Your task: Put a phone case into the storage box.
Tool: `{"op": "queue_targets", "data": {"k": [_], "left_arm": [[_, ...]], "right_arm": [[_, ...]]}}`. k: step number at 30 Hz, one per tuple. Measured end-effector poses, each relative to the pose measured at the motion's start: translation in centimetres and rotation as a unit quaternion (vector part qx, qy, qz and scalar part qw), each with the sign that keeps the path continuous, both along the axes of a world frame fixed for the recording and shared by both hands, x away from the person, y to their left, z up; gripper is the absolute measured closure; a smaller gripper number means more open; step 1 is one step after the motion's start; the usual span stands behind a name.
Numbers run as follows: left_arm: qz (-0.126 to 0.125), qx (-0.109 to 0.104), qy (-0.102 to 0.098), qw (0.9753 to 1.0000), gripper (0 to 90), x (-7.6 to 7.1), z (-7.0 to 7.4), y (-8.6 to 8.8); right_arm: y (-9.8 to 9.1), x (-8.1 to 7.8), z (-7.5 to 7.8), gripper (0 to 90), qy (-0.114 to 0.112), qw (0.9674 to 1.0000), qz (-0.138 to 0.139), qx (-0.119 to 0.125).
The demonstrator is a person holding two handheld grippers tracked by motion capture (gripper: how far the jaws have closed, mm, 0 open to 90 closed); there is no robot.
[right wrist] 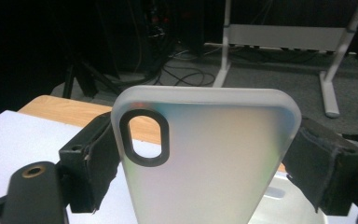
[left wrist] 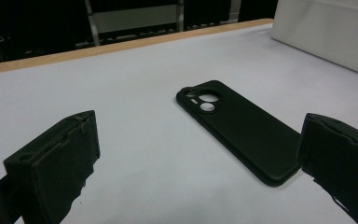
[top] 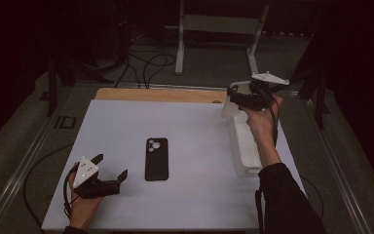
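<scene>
A table [top: 126, 95] with a wooden far edge, covered by a white sheet [top: 185, 195]. A black phone case [top: 156, 159] lies flat near the middle. A white tray [top: 244, 146], possibly translucent plastic, sits along the right side.

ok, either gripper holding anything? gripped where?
Right gripper holds a clear phone case, jaws on its two long side edges. Left gripper is open, holding nothing, near the black phone case.
</scene>
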State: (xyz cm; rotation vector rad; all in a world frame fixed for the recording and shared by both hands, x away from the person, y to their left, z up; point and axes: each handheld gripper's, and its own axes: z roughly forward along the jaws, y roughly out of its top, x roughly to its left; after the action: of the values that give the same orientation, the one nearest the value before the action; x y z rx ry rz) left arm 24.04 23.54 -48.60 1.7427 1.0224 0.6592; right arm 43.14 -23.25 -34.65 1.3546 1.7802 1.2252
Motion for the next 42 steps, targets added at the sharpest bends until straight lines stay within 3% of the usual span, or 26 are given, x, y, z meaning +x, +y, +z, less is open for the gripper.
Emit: {"op": "queue_targets", "data": {"k": [14,25,42], "left_arm": [[0.003,-0.001,-0.001,1.0000,0.0,0.0,0.0,0.1],[0.004,0.000,-0.001,1.0000,0.0,0.0,0.0,0.1],[0.005,-0.004,-0.002,1.0000,0.0,0.0,0.0,0.2]], "right_arm": [[-2.2,1.5,-0.9,16.6,0.015,0.9988,-0.047,0.001],[-3.3,2.4,-1.4,16.6,0.022,0.9971,-0.071,-0.018],[-2.9,4.3,-3.6,16.5,0.050,0.9938,-0.091,-0.039]]}}
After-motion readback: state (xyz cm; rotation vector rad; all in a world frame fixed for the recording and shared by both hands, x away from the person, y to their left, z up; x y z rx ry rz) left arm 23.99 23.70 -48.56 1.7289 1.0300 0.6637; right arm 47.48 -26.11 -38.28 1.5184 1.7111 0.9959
